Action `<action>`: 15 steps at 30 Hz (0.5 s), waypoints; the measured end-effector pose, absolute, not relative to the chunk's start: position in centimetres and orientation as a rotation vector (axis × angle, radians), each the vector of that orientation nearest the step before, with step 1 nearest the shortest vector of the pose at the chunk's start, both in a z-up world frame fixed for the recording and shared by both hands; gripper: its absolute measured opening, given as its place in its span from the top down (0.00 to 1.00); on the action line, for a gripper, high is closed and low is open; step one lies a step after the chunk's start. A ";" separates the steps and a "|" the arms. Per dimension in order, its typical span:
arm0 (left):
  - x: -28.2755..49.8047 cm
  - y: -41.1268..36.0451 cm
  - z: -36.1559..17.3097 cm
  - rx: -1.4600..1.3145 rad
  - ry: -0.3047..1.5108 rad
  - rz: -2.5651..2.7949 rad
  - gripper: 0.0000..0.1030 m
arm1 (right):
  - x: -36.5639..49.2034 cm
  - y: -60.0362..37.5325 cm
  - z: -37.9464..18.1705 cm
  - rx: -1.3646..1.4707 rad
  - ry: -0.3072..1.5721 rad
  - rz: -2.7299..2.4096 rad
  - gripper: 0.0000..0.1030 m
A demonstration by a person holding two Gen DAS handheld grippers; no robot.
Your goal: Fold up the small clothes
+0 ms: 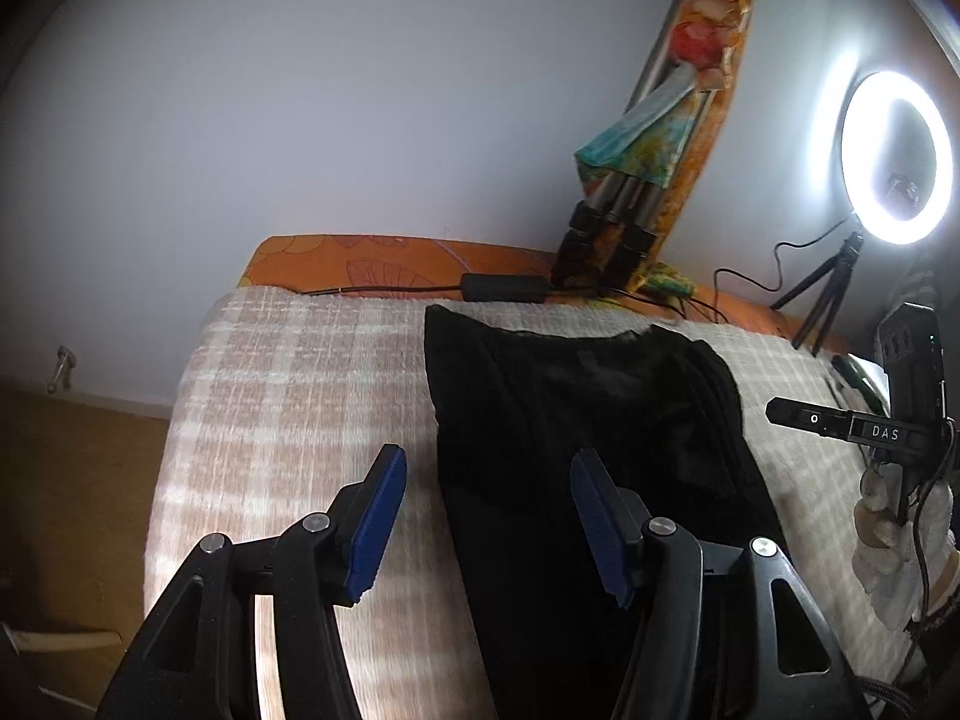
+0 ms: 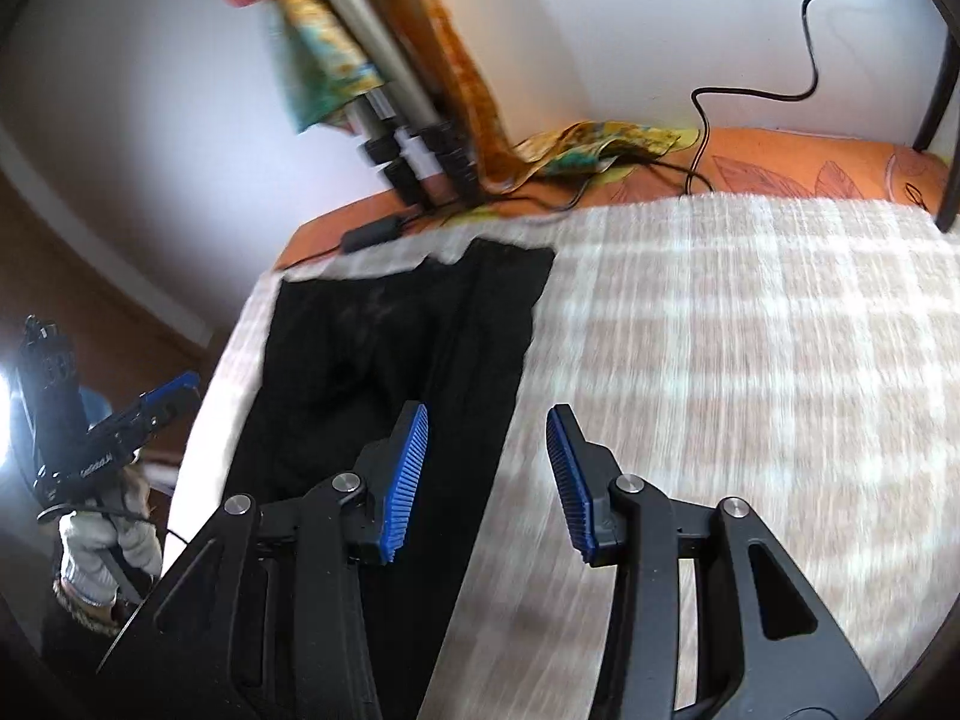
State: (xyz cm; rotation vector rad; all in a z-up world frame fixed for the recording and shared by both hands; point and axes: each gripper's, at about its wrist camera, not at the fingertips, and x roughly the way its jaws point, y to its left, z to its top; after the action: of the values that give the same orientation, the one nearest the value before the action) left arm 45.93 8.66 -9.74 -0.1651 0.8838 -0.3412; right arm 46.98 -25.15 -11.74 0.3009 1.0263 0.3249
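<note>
Holding both grippers, left gripper [image 1: 486, 516] and right gripper [image 2: 487, 474], with jaws open and empty, we see the black cloth [image 1: 576, 414] flat on the bed [image 1: 288, 396], reaching its far edge. We should pinch matching corners together.

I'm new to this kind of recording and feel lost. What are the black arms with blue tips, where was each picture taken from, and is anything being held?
Each picture comes from a camera mounted on a hand-held gripper, looking along its two fingers. A person carries one in each gloved hand.

The left hand-held gripper and the right hand-held gripper both stand open and hold nothing.

A black garment lies in a long strip on a checked blanket over an orange mattress. Behind stand a folded tripod draped with cloth, and a lit ring light.
</note>
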 end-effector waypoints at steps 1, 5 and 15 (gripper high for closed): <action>46.6 8.7 -10.0 -0.175 0.890 -0.339 0.43 | 47.7 -25.1 -12.1 0.300 1.028 0.320 0.57; 49.6 8.8 -11.1 -0.206 0.900 -0.321 0.43 | 49.8 -24.9 -13.2 0.293 1.032 0.308 0.57; 53.8 6.9 -13.7 -0.213 0.939 -0.306 0.72 | 52.7 -24.1 -14.8 0.330 1.007 0.322 0.57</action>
State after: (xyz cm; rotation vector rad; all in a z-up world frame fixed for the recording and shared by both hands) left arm 53.77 6.95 -13.74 -0.2126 0.9392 -0.3062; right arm 52.68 -24.05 -14.76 0.3302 1.0071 0.3215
